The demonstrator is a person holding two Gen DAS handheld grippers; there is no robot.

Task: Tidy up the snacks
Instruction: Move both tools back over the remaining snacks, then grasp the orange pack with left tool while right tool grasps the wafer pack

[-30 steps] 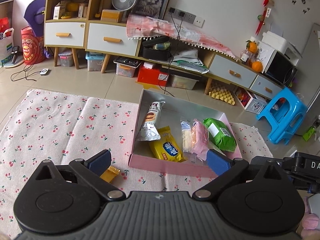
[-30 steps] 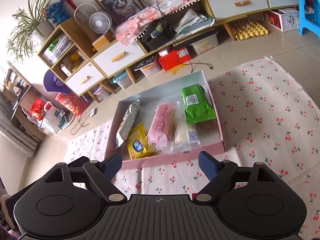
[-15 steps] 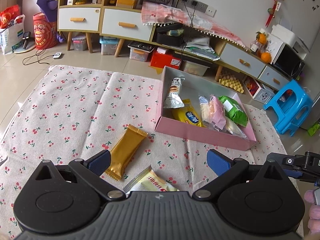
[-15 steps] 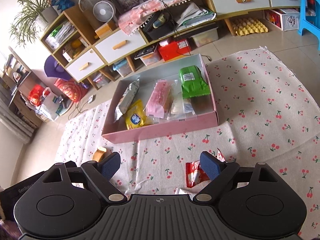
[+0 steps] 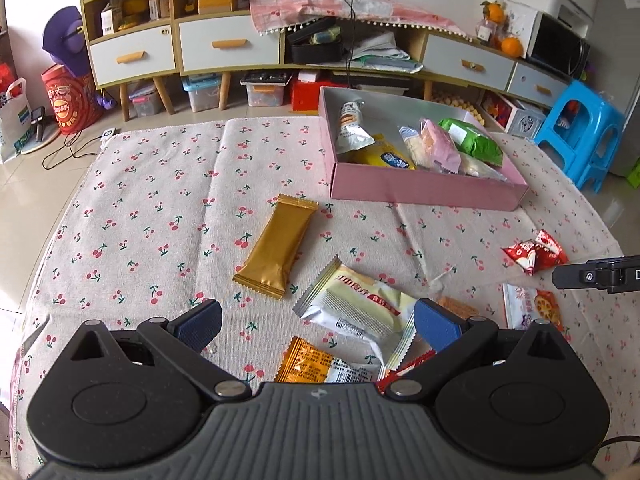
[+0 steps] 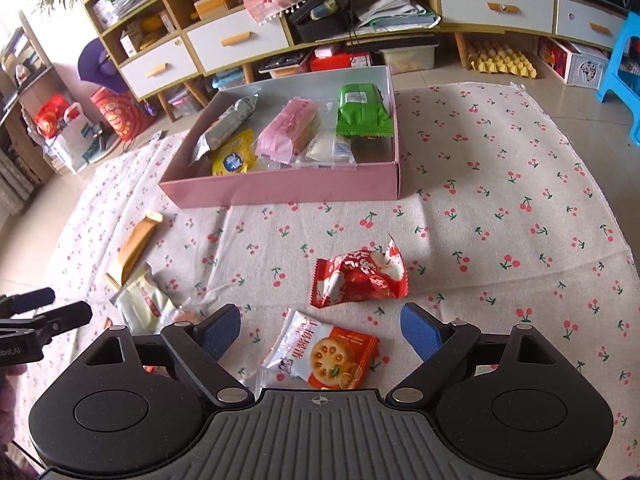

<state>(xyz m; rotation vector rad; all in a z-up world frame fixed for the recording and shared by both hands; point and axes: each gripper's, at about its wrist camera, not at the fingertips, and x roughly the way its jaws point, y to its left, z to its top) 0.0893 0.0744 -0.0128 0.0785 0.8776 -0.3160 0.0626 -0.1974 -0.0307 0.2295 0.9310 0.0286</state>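
Note:
A pink box [image 5: 424, 186] [image 6: 280, 188] on the cherry-print cloth holds several snack packs. In the left wrist view my left gripper [image 5: 318, 322] stands open above the cloth, nothing between its pads. A white-yellow pack [image 5: 356, 306] and an orange pack [image 5: 308, 366] lie under it, and a gold bar [image 5: 276, 246] lies ahead of it. In the right wrist view my right gripper [image 6: 320, 330] is open and empty. Below it lies a white-orange biscuit pack [image 6: 324, 356]; a red pack [image 6: 360, 278] sits just beyond.
Low cabinets with drawers [image 5: 228, 46], storage bins and a red box line the wall behind the box. A blue stool [image 5: 580, 136] stands at the right. The cloth [image 6: 500, 216] is bare right of the box.
Both grippers have drawn back from the box and sunk toward the cloth. Loose snacks on the near cloth have come into view under them. Both stay open.

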